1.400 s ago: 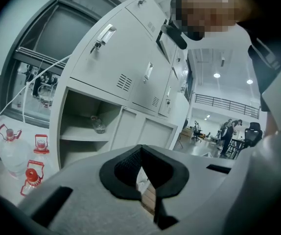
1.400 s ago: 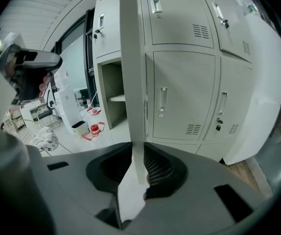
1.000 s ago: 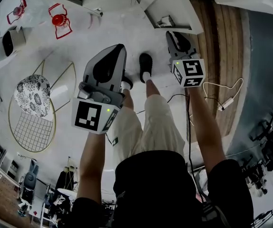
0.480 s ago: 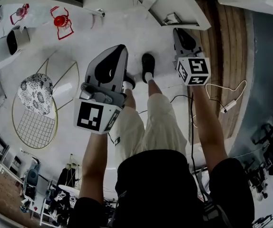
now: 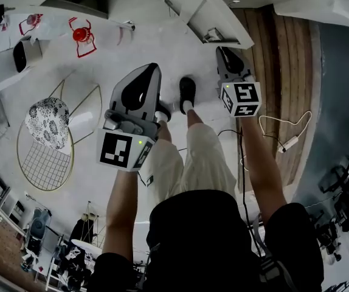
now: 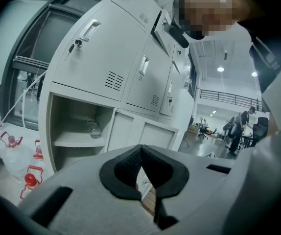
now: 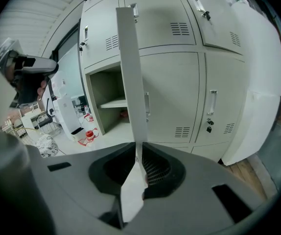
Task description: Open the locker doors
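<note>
After narrowing a moment ago, now clamps the near edge of the ajar door, just right of the open bay, with the right gripper; holds the left gripper closed, empty. Seems ready to swing it wider.

The floor was pale, with a strip of wooden planks along one side. A round wire chair carried a patterned cushion. A tall dark-framed window stood nearby, and ceiling lights shone over a distant hall.
</note>
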Demonstrator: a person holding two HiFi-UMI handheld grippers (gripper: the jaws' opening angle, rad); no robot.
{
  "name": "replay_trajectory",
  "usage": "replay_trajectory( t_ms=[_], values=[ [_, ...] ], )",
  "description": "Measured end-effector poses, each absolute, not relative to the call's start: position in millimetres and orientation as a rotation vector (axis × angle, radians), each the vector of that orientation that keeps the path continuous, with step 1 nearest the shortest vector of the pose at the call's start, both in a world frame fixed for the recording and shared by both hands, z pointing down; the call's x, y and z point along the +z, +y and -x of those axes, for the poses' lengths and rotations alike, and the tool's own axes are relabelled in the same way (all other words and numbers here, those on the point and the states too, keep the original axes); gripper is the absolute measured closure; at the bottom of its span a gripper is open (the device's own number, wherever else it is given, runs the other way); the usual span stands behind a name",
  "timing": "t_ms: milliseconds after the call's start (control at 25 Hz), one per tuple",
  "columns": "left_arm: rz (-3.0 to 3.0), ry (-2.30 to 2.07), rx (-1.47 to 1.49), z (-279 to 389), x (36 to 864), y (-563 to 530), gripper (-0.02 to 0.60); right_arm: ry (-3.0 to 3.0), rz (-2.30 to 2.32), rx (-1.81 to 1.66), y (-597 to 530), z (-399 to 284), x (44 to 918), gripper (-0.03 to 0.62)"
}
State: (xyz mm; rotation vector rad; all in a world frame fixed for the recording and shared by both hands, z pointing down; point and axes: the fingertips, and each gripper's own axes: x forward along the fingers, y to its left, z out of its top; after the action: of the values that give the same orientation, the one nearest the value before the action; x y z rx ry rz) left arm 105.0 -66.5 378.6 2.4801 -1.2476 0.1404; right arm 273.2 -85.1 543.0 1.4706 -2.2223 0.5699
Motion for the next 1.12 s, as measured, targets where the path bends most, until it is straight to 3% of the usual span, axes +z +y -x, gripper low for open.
replay_trajectory(
  t_ms=[1120],
  values=[
    [-2.473,-1.423,0.017,-88.7,264.5,-34.1,0.566,-2.372,-1.549,0.51,-62.3,-263.5,378.3,0.589]
  ],
)
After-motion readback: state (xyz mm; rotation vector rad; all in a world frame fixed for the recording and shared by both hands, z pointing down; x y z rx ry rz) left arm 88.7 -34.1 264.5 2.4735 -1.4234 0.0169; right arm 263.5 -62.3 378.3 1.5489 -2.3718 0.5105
